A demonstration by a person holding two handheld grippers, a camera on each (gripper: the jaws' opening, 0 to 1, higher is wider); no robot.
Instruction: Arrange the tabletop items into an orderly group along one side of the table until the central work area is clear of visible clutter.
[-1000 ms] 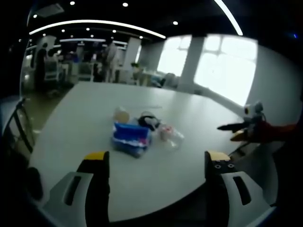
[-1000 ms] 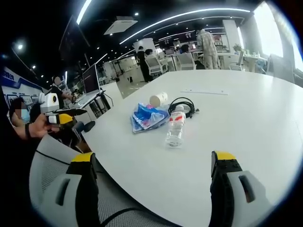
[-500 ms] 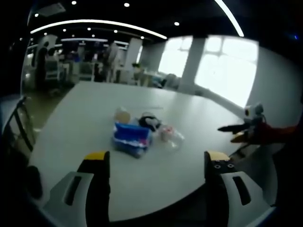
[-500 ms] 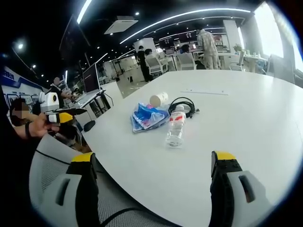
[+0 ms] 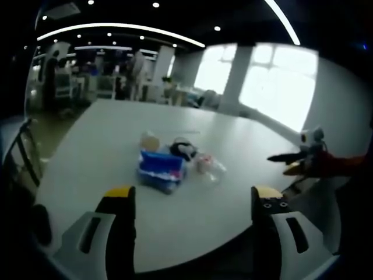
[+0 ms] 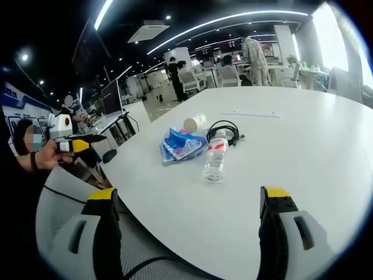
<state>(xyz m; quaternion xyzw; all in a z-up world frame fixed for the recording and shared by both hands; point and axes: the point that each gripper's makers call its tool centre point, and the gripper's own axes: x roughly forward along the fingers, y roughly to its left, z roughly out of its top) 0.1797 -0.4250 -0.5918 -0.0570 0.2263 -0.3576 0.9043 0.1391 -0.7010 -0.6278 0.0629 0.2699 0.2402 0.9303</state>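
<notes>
A small cluster lies mid-table. In the left gripper view it holds a blue packet (image 5: 160,171), a coiled black cable (image 5: 183,150), a clear bottle on its side (image 5: 210,166) and a pale tipped-over cup (image 5: 150,142). My left gripper (image 5: 193,201) hovers open near the table edge, well short of them. The right gripper (image 5: 291,157) shows at the right, held by a hand. In the right gripper view the blue packet (image 6: 182,144), cup (image 6: 195,122), cable (image 6: 224,129) and bottle (image 6: 215,156) lie ahead of my open right gripper (image 6: 188,198). The left gripper (image 6: 78,143) is at far left.
The white table (image 6: 303,151) stretches wide around the cluster. A thin paper strip (image 6: 250,114) lies farther back. A grey mesh chair back (image 6: 61,213) sits below the table edge. A dark chair (image 5: 23,157) stands at the table's side. People and desks fill the background.
</notes>
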